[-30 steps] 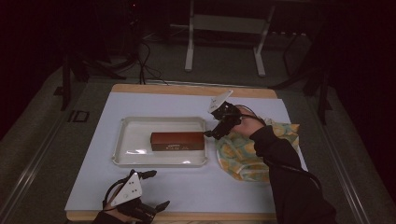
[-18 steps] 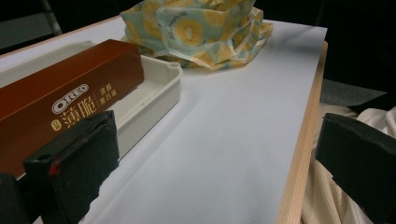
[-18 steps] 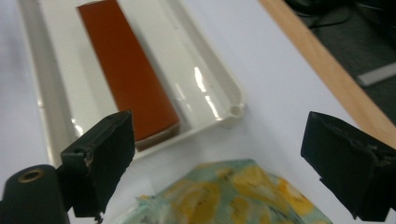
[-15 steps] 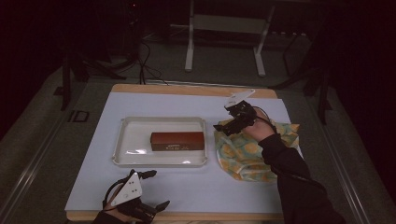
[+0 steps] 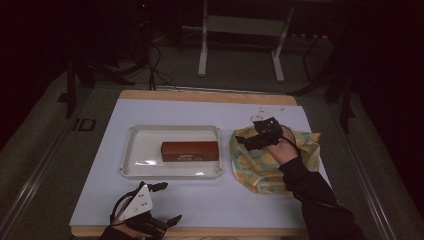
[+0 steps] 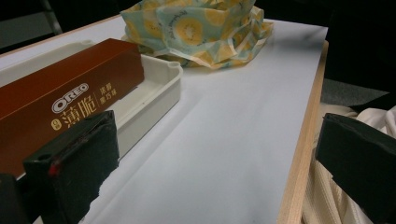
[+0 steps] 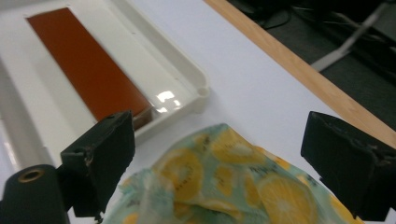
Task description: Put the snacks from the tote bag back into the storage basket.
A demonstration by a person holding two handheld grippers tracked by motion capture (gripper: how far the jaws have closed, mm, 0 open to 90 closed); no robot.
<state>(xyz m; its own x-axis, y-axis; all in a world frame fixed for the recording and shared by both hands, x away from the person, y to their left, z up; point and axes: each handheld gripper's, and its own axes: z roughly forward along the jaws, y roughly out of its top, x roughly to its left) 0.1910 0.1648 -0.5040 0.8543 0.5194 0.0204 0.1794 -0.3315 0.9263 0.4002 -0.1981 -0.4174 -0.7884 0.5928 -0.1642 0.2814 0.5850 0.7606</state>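
Right gripper view: jaws spread wide, nothing between them, hanging just above the cloth (image 7: 233,186), a crumpled wrap printed with orange slices. Beyond the left jaw, the tray (image 7: 187,79) with the box (image 7: 84,65) lying flat in it, long axis running away and to the left.

High view: right gripper (image 5: 252,141) poised over the cloth's (image 5: 272,167) near-left part, close to the edge that faces the tray (image 5: 131,150). Cloth heaped on the table's (image 5: 200,200) right side, just beside the tray but apparently not touching it. Box (image 5: 190,150) in the tray's right half, long axis across the table, its right end pointing at the cloth.

Left gripper (image 5: 162,205) parked at the near edge of the table, well apart from the cloth, also spread and empty. Left gripper view: box (image 6: 70,98) close by on the left, cloth (image 6: 196,28) far off beyond it, bare table (image 6: 224,140) between the jaws.

Deciding relation: cloth directly beneath the right gripper, no sideways reach needed, only a drop and a pinch. Right hand (image 5: 285,150) far nearer than the left. Probably a grab of the cloth's raised fold next. Risk, as judged: taking a single thin layer, so that the heap unfolds rather than lifts whole.
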